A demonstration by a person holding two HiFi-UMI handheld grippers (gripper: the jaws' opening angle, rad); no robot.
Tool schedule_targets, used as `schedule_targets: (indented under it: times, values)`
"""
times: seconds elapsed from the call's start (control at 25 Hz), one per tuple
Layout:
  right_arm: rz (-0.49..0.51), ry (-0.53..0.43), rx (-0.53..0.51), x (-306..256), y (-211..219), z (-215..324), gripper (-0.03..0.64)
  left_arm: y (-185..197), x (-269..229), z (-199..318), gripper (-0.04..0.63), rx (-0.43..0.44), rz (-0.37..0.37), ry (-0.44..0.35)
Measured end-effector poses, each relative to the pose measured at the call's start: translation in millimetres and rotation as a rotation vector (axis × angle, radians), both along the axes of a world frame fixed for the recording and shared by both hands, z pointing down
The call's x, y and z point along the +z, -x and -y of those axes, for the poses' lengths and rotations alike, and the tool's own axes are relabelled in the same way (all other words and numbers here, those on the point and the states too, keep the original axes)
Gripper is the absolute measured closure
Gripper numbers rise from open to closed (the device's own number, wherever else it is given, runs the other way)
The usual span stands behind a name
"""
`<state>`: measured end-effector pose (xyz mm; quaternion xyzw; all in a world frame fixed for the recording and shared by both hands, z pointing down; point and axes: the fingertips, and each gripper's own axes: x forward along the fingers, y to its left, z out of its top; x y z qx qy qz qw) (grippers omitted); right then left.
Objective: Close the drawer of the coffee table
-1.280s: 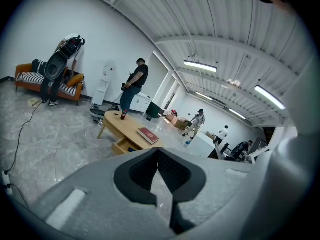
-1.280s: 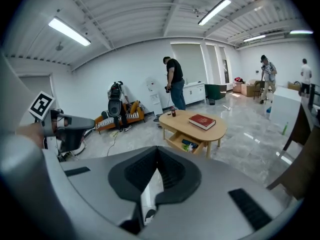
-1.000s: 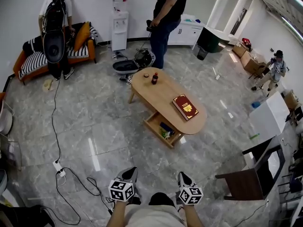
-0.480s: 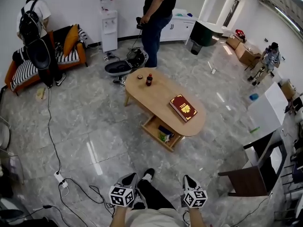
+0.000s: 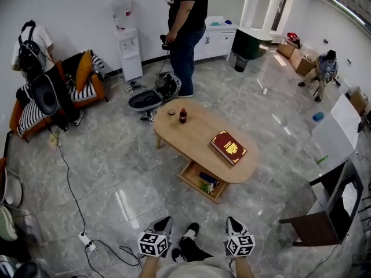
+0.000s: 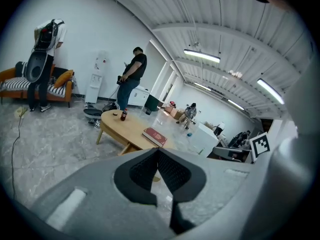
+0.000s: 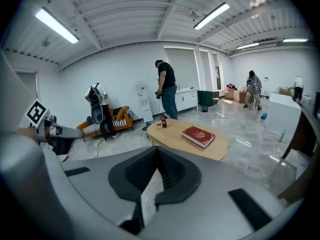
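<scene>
Grey marble floor tiles filled most of the head view, with the oval wooden coffee table [image 5: 197,133] standing in the middle of the room, well apart from the person carrying the grippers. Its drawer [image 5: 202,182] hung open on the near side, under the tabletop's near edge, with a few small things inside, one dark and one greenish. A red book [image 5: 228,146] lay on the top towards the right end, and a small dark bottle [image 5: 183,116] stood near the far left end. Over the last second the table had slid lower and a little closer in the head view, and a dark shoe [image 5: 189,233] had come into sight between the two grippers, so the person was judged to be walking towards the table, not yet reaching for it. The drawer itself had not moved; it was as far out as before. The left gripper [image 5: 163,223] and the right gripper [image 5: 232,223] were still held low and close to the body at the near edge, side by side. Each gripper's own view showed its jaws pressed together at the tips with nothing between them. Closing the drawer had therefore not begun, and a good stretch of floor still lay between the grippers and the drawer front.
</scene>
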<state>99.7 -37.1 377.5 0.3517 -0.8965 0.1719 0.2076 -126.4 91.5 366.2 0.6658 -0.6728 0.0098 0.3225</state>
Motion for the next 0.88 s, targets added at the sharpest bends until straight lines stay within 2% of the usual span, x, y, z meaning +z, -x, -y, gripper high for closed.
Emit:
schedule_targets:
  times: [0.24,0.4,0.64,0.76,0.88]
  values:
    - [-0.018,-0.033,-0.064,-1,33,46,0.601,6,-24,77,0.586,0.125,0.099,-0.027]
    - [0.009,-0.05,-0.117,5,59,66,0.601,2,-26,121,0.586,0.188,0.143,-0.042]
    - [0.016,-0.04,-0.149,18,78,76,0.601,4,-26,163,0.586,0.265,0.165,-0.046]
    - [-0.005,-0.009,-0.115,32,71,76,0.601,10,-13,172,0.586,0.306,0.153,-0.032]
    - [-0.044,0.025,-0.076,47,69,78,0.601,32,5,178,0.586,0.32,0.153,0.01]
